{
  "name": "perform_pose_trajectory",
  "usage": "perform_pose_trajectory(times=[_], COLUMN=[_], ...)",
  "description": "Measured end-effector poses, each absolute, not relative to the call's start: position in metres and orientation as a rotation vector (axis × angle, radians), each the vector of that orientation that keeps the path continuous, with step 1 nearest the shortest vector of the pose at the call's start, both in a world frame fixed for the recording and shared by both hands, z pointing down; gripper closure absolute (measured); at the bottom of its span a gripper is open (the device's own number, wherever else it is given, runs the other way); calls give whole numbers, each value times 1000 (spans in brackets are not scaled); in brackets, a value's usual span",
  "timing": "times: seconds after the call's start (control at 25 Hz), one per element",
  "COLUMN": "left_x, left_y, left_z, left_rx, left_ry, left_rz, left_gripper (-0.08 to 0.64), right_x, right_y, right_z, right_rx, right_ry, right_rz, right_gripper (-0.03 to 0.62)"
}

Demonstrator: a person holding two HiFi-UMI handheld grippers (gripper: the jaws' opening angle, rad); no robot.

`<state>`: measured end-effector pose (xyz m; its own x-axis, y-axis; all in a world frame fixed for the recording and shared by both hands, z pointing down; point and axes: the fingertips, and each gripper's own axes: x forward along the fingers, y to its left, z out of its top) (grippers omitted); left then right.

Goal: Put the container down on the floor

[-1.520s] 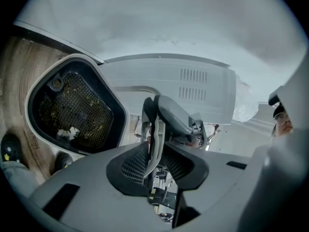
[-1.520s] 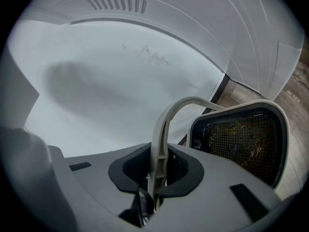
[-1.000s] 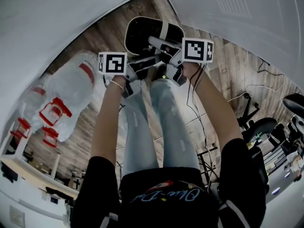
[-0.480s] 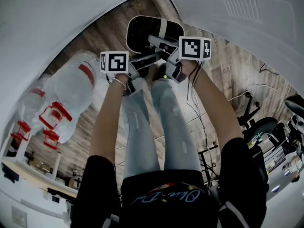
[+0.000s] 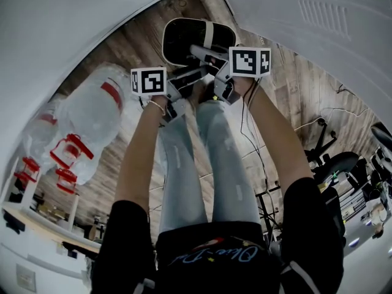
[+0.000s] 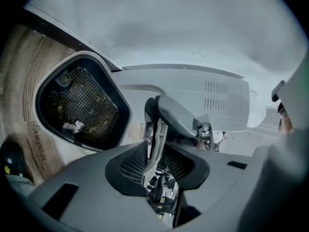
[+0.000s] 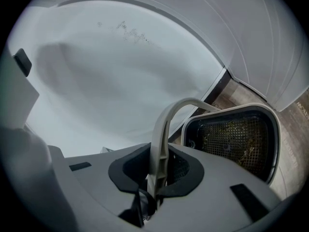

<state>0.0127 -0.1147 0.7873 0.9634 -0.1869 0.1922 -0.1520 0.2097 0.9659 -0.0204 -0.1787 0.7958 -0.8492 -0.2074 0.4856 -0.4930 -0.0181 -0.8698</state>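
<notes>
container: white plastic shell, smooth, faint sheen on the rim
mesh: inside the container, fine black grid, matt; metal or plastic, can't tell
handle: on the container, pale grey plastic, smooth
left gripper, right gripper: matt grey plastic bodies
pads: black, finely ridged, rubbery look
marker cubes: matt white faces, black print
floor: under the container, wood-grain planks, dull finish
wall: behind the container, smooth matt white
bottles: left of the container, clear glossy plastic, red plastic fittings
jeans: pale denim cloth
shirt: black cloth, matt
</notes>
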Motion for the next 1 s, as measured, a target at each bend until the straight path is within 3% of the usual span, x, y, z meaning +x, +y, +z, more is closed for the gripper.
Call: perform_pose_trajectory(times=[1.0], left_x=[19], left_y=[-107], left_z=[823], left_rx=[1375], left_ry=[-307], left_rz=[68], left_gripper=[474], right_x=[-18], right_y=[-167], right_z=[837], right_rx=[721], right_ry=[-1995], right_rz=[1900], right_gripper=[549])
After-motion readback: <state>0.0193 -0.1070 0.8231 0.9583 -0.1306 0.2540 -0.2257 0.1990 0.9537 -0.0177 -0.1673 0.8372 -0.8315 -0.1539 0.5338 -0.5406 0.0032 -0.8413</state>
